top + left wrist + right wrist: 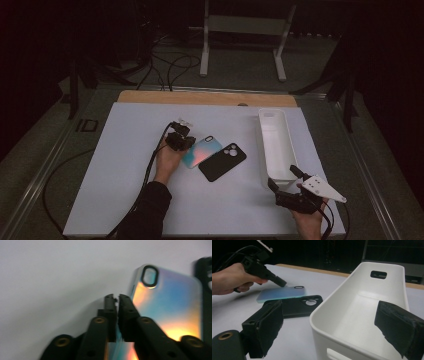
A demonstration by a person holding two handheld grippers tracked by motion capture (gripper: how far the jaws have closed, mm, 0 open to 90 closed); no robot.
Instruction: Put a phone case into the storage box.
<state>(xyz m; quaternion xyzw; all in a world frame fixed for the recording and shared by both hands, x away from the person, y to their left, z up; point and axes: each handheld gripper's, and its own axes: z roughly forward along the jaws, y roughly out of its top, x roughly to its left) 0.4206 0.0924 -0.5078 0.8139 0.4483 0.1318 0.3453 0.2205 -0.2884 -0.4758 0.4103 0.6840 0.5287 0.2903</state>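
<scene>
White worktop (120, 165), left half bare and open to its edge. Left tool (186, 144): jaws nearly together, a thin gap between them, nothing held; tips rest at the left edge of the iridescent case (202, 151), which lies flat just right of them. Black case (223, 161): flat, touching the iridescent one's right side. Bare strip beyond. White bin (276, 145): long, near the right edge. Right tool (287, 182): jaws wide apart, empty, at the bin's near end.
</scene>
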